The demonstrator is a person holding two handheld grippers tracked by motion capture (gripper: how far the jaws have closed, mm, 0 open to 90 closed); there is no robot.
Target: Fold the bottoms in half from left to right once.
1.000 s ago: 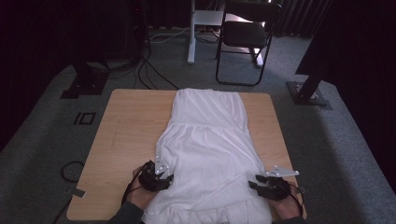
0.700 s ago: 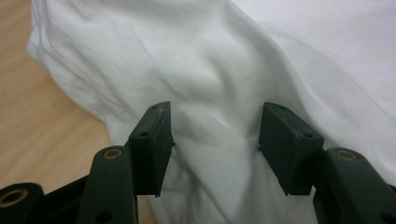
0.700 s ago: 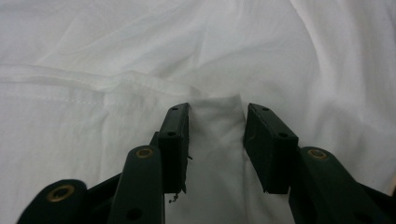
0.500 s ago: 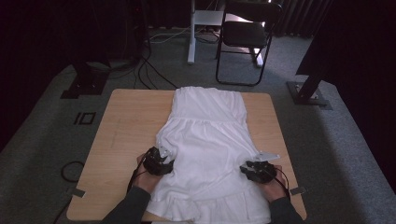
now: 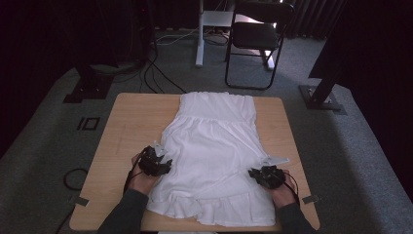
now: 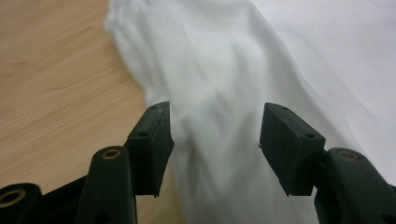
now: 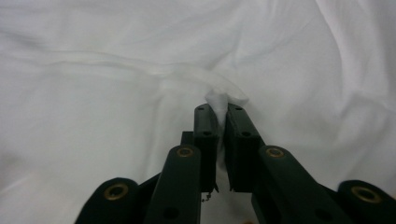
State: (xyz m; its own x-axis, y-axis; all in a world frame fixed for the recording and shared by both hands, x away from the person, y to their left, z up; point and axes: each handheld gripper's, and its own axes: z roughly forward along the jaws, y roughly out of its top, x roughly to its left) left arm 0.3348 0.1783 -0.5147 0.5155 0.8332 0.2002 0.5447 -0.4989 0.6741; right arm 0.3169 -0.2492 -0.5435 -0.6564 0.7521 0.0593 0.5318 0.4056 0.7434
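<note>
A white dress (image 5: 214, 146) lies flat on the wooden table (image 5: 126, 126), top end far, ruffled hem near the front edge. My left gripper (image 5: 160, 158) rests at the dress's left side edge. Its jaws stand wide apart in the left gripper view, with a raised fold of white cloth (image 6: 215, 112) between and beyond them, and the left gripper (image 6: 215, 135) is open. My right gripper (image 5: 258, 174) sits at the dress's right side edge. The right gripper (image 7: 217, 109) is shut on a pinched ridge of the dress (image 7: 219, 95).
A black folding chair (image 5: 255, 39) and a white post (image 5: 199, 34) stand on the grey carpet beyond the table. Cables (image 5: 156, 73) trail at the far left. Bare wood (image 6: 56, 84) lies left of the dress.
Both hands have moved away from the table's front edge, up along the dress's sides. The hem, which hung over the front edge, now lies on the table.
</note>
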